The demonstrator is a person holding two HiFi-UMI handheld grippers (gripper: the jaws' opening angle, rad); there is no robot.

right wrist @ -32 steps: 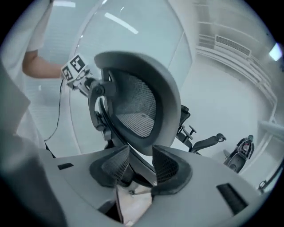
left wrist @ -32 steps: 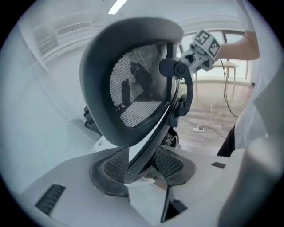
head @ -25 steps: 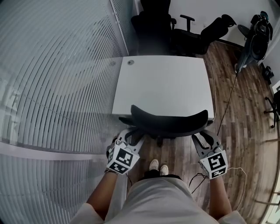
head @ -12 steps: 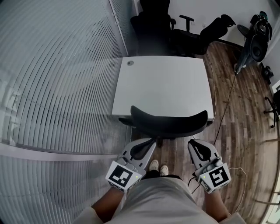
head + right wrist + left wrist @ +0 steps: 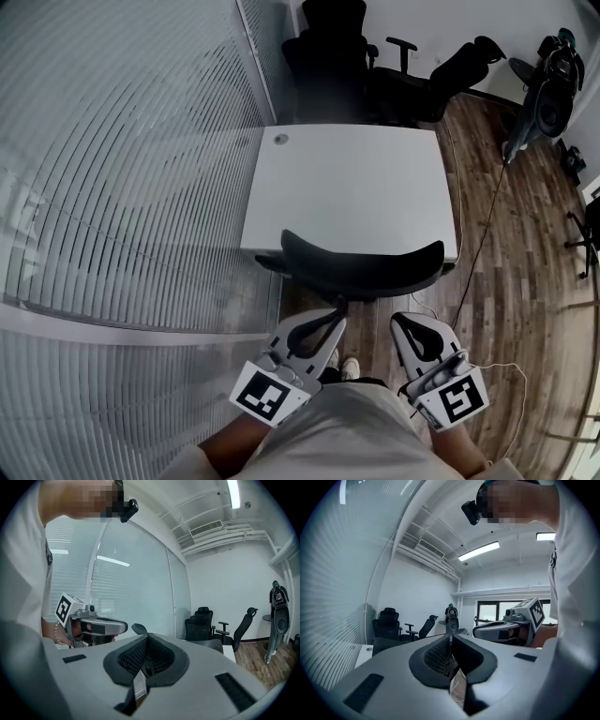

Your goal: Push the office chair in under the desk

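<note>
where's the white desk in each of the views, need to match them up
Head view: the white desk fills the upper centre.
Left gripper view: only a white sliver of it shows at lower left, beside the gripper's body.
Right gripper view: a white sliver of it shows right of centre, just above the gripper's body.
Shared landmark: the black chairs by the far wall, beyond the desk.

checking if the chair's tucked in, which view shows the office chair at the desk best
The head view: the office chair shows from above, its curved back at the near edge of the desk. Both gripper views show at most a dark sliver of it.
</note>
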